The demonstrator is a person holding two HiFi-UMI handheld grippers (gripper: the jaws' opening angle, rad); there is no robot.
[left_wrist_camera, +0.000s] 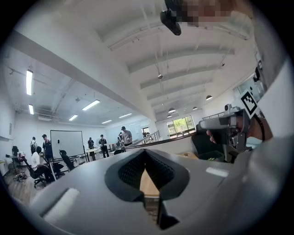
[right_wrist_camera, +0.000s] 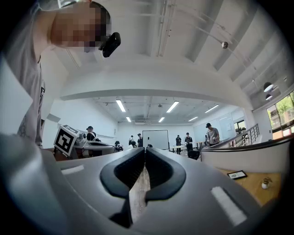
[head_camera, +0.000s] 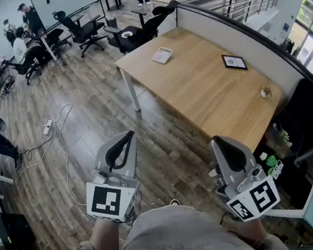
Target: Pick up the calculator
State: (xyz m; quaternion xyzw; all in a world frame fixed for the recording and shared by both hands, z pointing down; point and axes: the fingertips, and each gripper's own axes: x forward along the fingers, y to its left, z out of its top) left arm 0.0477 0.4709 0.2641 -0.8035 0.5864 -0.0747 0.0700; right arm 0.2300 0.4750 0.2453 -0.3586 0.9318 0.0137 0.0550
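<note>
Left gripper (head_camera: 128, 138): held level over the wooden floor (head_camera: 88, 131), well short of the counter. In its own view (left_wrist_camera: 146, 153) the jaws are brought together at the tips, with nothing between them and nothing touched.

Calculator (head_camera: 162, 55): taken to be the pale flat slab with a keyed face. It lies flat near the far left end of the counter, close to the far edge and well apart from both grippers. It is too small here to be sure of its keys.

Handling: probably light, stiff and thin, with a plastic shell that may slide on the smooth wood. It lies low, so there is little edge to get under. The display end is likely the fragile part.

Where to hold: across the two long side edges, about midway along, with the jaws opened a little wider than the body and kept off the keys and display.

Counter (head_camera: 198, 95): a light wood top, mostly bare, with a partition wall along its far side.

Right gripper (head_camera: 217, 140): tilted slightly upward. Its own view (right_wrist_camera: 145, 151) shows the jaws fully closed, empty and touching nothing.

Dark-framed slab (head_camera: 234, 62): flat on the counter to the right of the calculator, well apart from it.

Small pot (head_camera: 265, 93): near the counter's right end, clear of any reach to the calculator.
</note>
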